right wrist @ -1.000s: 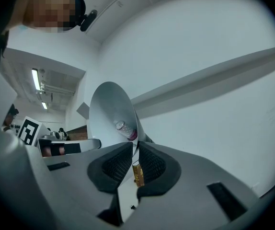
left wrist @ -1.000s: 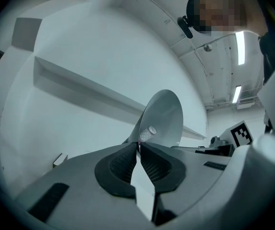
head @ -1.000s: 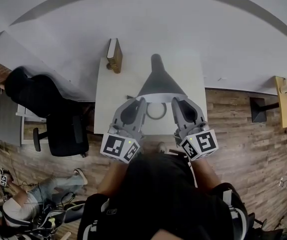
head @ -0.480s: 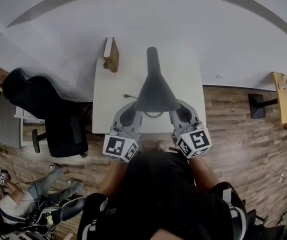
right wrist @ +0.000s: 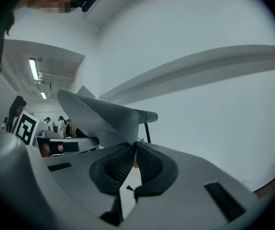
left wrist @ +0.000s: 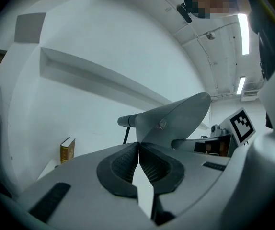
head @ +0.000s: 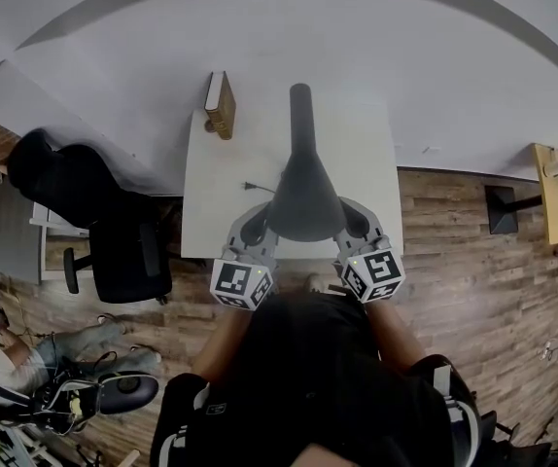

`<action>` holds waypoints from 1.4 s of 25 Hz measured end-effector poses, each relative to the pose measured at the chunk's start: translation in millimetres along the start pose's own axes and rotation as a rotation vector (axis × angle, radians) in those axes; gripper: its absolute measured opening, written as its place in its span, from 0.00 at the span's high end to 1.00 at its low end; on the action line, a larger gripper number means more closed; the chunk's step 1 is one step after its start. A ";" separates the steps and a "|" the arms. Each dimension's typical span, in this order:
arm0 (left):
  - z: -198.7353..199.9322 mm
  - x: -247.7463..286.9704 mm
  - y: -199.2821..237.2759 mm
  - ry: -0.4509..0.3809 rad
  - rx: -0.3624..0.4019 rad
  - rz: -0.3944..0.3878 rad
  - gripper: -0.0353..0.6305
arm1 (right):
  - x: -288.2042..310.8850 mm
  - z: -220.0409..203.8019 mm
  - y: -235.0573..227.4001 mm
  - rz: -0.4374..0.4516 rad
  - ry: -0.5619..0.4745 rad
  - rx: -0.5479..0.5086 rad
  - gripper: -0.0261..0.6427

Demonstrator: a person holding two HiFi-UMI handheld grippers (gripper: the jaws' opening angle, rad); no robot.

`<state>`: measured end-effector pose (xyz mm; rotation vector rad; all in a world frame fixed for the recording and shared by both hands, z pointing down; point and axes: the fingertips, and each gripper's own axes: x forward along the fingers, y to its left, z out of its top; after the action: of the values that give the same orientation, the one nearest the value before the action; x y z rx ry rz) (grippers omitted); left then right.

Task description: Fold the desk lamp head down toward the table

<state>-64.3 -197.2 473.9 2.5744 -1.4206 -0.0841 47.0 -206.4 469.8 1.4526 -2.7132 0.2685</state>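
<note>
Two handheld grippers flank a grey, cone-shaped lamp head (head: 305, 202) that hangs over a white table (head: 223, 197). The left gripper (left wrist: 138, 144) and right gripper (right wrist: 133, 146) have just been closing. Each pair of jaws now pinches almost together on the lamp head's lower rim, one at either side. A book (head: 222, 105) stands at the table's far left corner.

A white table (head: 219, 207) stands at the frame's centre on a wooden floor (head: 473, 261). A book (head: 221, 105) stands upright at its upper-left corner. A small cable plug (head: 253, 187) lies left of centre. The desk lamp (head: 305, 197) covers its middle, base hidden.
</note>
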 end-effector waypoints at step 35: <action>-7.4 4.6 2.7 0.017 0.039 -0.023 0.91 | -23.0 35.2 37.6 0.305 0.179 -0.588 0.76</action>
<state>-63.0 -201.4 481.9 2.6171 -1.4002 -0.0388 29.8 -173.3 427.4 0.8177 -2.5385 -0.3479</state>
